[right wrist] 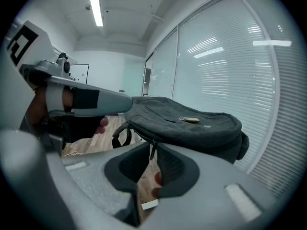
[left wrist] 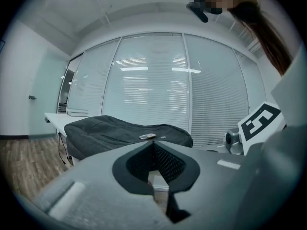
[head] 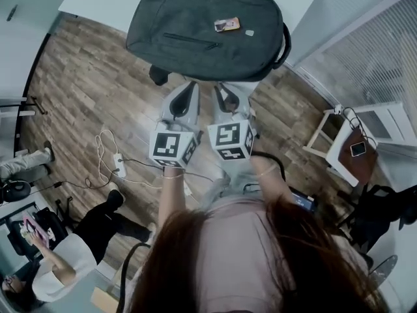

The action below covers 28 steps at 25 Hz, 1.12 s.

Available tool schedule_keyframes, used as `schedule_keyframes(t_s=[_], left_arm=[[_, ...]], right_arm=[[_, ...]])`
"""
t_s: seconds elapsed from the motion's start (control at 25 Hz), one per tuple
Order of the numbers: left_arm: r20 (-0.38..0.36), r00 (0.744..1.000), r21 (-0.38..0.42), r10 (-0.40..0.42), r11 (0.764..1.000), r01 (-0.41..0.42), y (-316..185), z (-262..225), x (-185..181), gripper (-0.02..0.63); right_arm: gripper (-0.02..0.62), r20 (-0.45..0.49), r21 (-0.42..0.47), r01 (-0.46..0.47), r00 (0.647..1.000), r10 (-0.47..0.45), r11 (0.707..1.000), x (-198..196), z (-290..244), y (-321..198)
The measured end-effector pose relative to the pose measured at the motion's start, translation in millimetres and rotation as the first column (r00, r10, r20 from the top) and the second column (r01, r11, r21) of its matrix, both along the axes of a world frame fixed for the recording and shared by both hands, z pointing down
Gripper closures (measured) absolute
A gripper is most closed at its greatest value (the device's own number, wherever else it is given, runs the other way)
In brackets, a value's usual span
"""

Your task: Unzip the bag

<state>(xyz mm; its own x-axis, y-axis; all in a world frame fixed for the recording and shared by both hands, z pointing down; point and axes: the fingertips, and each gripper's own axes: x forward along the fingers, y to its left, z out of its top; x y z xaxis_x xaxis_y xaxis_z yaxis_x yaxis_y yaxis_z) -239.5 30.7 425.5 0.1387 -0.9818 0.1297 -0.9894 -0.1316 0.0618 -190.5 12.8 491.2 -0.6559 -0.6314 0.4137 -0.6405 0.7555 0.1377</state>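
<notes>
Wood-plank flooring fills most of the head view, with a white surface [head: 91,2] at the top carrying a dark grey backpack [head: 202,25]. The backpack lies flat, its near edge hanging over the rim of the surface, probably so that its zipper faces the person. The left hand-held gripper [head: 189,90] and the right hand-held gripper [head: 225,93] sit side by side just short of that edge, both pointed at it.

Seen from the left gripper view, the backpack [left wrist: 120,131] lies ahead and slightly left, apart from the left hand-held gripper [left wrist: 153,145]. That gripper's jaws are pressed together with nothing between them. It looks to be waiting to steady the fabric.

From the right gripper view, the backpack [right wrist: 192,128] looms close, and its zipper track runs down the near side to a zipper pull [right wrist: 152,150]. The right hand-held gripper [right wrist: 153,146] has its jaws only a narrow slit apart. The pull hangs in line with that slit, with floor showing on either side of it, so it does not look pinched yet. Lining up like this suggests this gripper is meant to take the pull.
</notes>
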Motion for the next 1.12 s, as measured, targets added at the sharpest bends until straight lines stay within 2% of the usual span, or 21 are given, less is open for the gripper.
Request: schedule_keyframes(t_s=[0.24,0.52,0.84,0.96,1.12], left_arm=[[-0.013,1.000,-0.010,-0.017,1.000,0.017,-8,7,-9,0.597],[-0.027,1.000,-0.033,0.010,0.999,-0.011,-16,16,-6,0.597],[-0.024,0.997,-0.044,0.077,0.996,-0.078,-31,17,-15,0.597],[-0.035,0.994,-0.055,0.106,0.993,-0.108,-37,19,-14,0.597],[-0.038,0.988,-0.057,0.149,0.987,-0.151,-44,20,-8,0.597]], right_arm=[[0.538,0.013,-0.018,-0.027,1.000,0.027,0.999,-4,8,-7],[0.538,0.029,-0.025,-0.108,0.994,0.109,0.994,-6,12,-5],[0.543,0.054,-0.025,-0.202,0.978,0.203,0.979,-9,15,-11],[0.581,0.059,-0.012,-0.240,0.969,0.241,0.971,-6,16,-13],[0.584,0.054,0.017,-0.247,0.968,0.246,0.969,-5,15,-11]])
